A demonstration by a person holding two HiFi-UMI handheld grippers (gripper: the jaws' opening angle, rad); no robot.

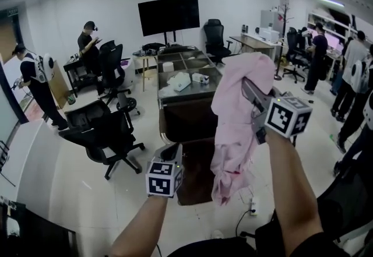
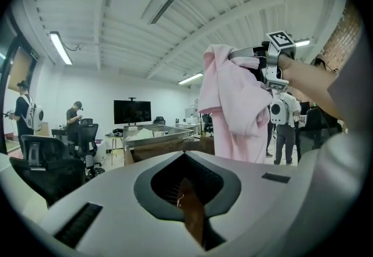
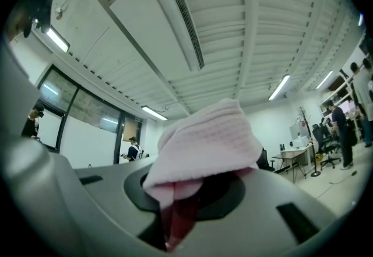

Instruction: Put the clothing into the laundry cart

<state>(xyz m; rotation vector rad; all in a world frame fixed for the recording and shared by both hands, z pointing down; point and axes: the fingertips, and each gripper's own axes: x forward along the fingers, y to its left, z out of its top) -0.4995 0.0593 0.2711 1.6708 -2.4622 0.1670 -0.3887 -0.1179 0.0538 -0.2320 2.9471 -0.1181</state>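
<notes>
A pink garment (image 1: 236,127) hangs from my right gripper (image 1: 249,91), which is raised at chest height and shut on the cloth's upper fold. In the right gripper view the pink cloth (image 3: 204,145) bunches over the jaws and is pinched between them. The garment (image 2: 233,104) hangs just this side of the metal-rimmed laundry cart (image 1: 187,94), whose dark body stands in front of me. My left gripper (image 1: 171,151) is lower and to the left, near the cart's near corner. Its jaws are together with nothing in them (image 2: 189,209).
Black office chairs (image 1: 105,130) stand left of the cart. People stand at the far left (image 1: 32,84) and along the right (image 1: 355,75). A black screen (image 1: 169,15) is on the back wall. White items (image 1: 179,81) lie on the cart's top. A cable (image 1: 250,209) lies on the floor.
</notes>
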